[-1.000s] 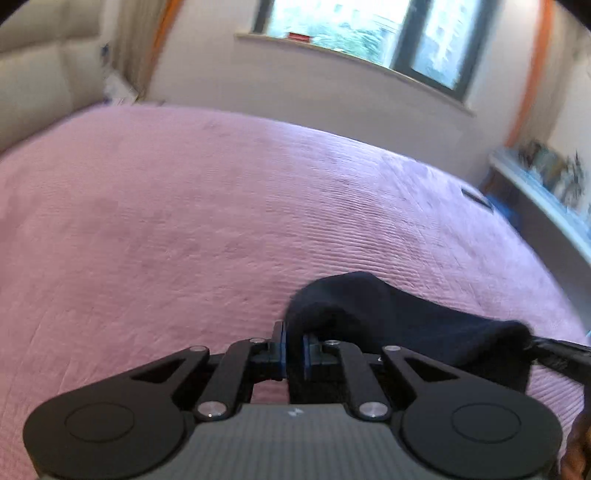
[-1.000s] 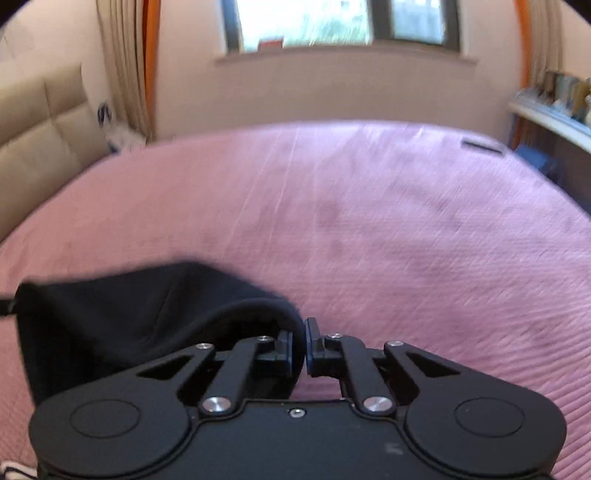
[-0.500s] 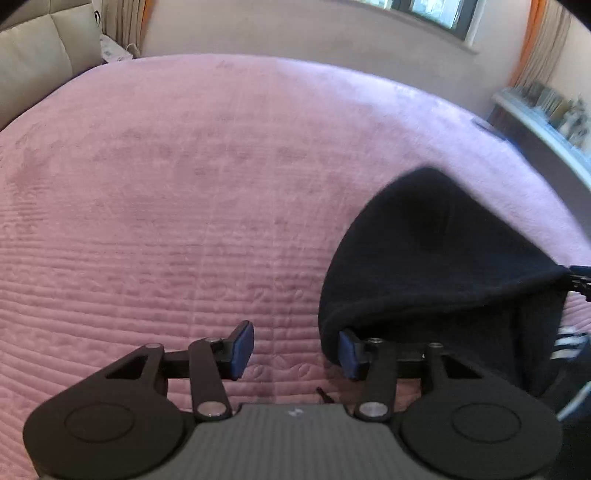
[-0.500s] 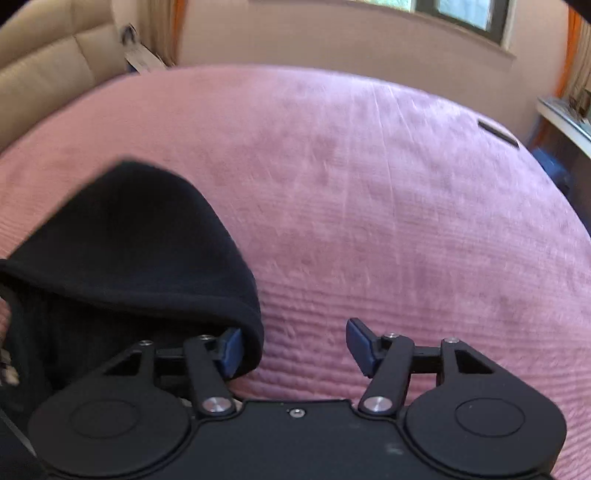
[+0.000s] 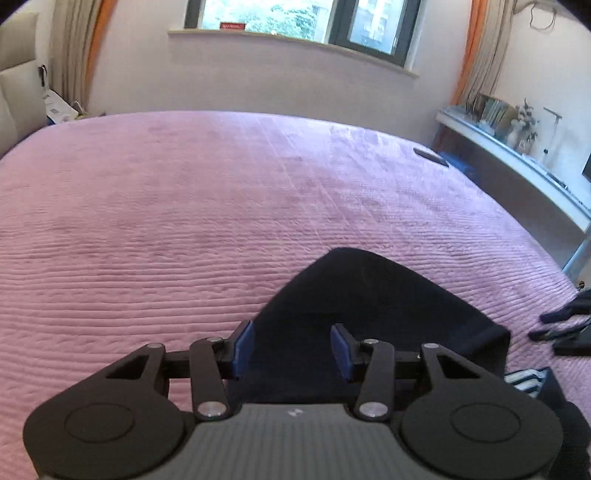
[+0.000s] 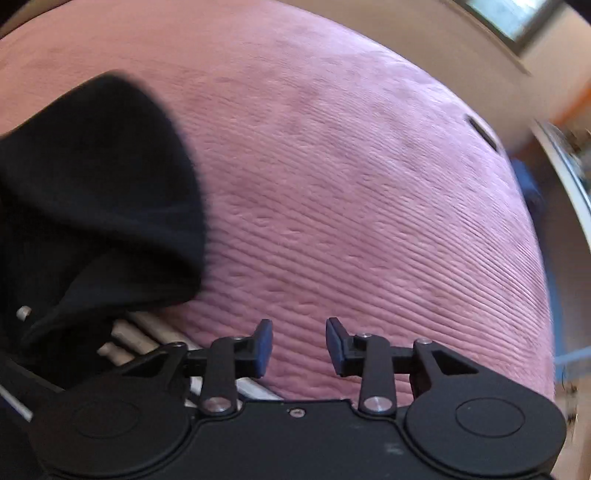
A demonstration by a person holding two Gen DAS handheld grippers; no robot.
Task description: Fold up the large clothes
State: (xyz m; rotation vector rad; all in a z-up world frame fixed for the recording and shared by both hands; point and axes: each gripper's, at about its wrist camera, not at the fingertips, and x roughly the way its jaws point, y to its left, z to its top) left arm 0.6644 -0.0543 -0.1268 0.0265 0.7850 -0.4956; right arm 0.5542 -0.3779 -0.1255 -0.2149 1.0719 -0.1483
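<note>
A black garment [image 5: 369, 295] with a hood lies on the pink bedspread [image 5: 221, 206]. White stripes [image 5: 524, 380] show at its lower right. My left gripper [image 5: 291, 349] is open and empty, its fingers spread just above the near part of the hood. In the right wrist view the same garment [image 6: 92, 192] lies at the left, with white stripes [image 6: 136, 336] under it. My right gripper [image 6: 299, 347] is open and empty over bare bedspread [image 6: 369, 203], to the right of the garment.
A beige headboard [image 5: 14, 96] stands at the left. A window [image 5: 295, 18] and sill are behind the bed. A shelf with books and plants [image 5: 517, 147] runs along the right. A small dark object [image 5: 430, 156] lies at the bed's far right edge.
Both grippers were shut on the hood a second ago, then opened and let it drop on the bed. The right gripper has since swung right, away from the garment.
</note>
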